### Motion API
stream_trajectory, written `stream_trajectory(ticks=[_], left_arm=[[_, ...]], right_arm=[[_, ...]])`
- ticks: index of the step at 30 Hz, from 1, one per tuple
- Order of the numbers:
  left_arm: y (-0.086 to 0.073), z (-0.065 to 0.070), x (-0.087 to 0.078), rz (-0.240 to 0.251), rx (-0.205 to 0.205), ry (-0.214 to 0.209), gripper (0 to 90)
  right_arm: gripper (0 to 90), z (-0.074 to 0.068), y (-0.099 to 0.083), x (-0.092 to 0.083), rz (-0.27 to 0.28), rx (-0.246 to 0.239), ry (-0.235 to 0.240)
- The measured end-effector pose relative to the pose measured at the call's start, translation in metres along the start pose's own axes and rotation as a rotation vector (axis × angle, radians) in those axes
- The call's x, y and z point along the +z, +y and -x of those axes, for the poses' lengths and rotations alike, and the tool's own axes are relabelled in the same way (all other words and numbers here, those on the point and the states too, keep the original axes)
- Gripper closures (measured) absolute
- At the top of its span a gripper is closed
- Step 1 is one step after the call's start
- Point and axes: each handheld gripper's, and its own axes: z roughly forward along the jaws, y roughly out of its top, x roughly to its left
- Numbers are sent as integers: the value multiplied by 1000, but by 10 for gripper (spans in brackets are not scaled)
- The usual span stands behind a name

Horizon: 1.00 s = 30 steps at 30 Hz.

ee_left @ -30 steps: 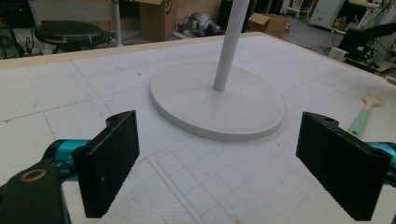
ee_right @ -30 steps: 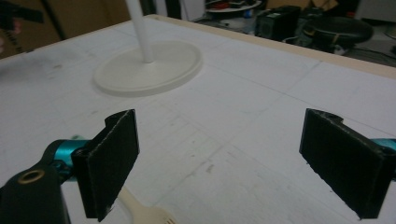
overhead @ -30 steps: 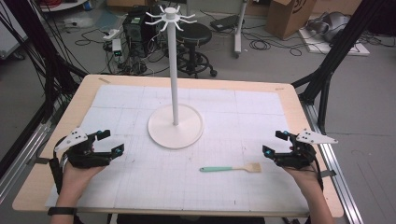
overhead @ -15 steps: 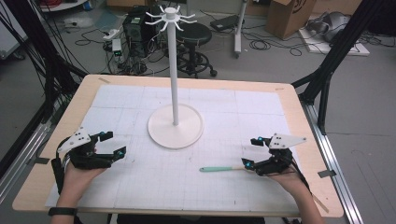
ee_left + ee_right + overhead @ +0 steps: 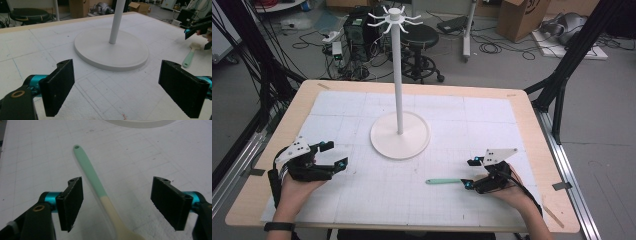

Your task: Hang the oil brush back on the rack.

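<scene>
On the gridded white mat (image 5: 362, 210) lies a mint-handled, cream-headed spatula (image 5: 96, 185); right gripper (image 5: 117, 205) gapes astride it, closing.

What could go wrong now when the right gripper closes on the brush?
The brush lies flat on the mat between the jaws of the right gripper, which have just been closing without pressing on it yet. It sits nearer one jaw, so the grip may push it sideways or turn it. The handle is thin and low, so the pads may slide over it or scrape the mat.
</scene>
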Motion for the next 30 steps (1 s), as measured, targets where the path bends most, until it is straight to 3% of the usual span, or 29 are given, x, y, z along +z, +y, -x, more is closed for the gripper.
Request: stream_trajectory(ticks=[2, 5, 12, 15, 20, 30], left_arm=[[0, 0, 0, -2, 2, 0, 140], [0, 0, 0, -2, 2, 0, 140], [0, 0, 1, -10, 1, 0, 142], [0, 0, 1, -11, 0, 1, 142], [-1, 1, 3, -21, 4, 6, 151], [0, 2, 3, -18, 0, 2, 151]], right_arm=[[322, -1, -1, 3, -27, 0, 32], [379, -2, -2, 7, -69, -8, 33], [507, -1, -3, 8, -100, 1, 44], [545, -3, -4, 10, -119, -20, 37], [691, -7, -3, 10, -134, -55, 33], [726, -5, -1, 10, -145, -41, 49]])
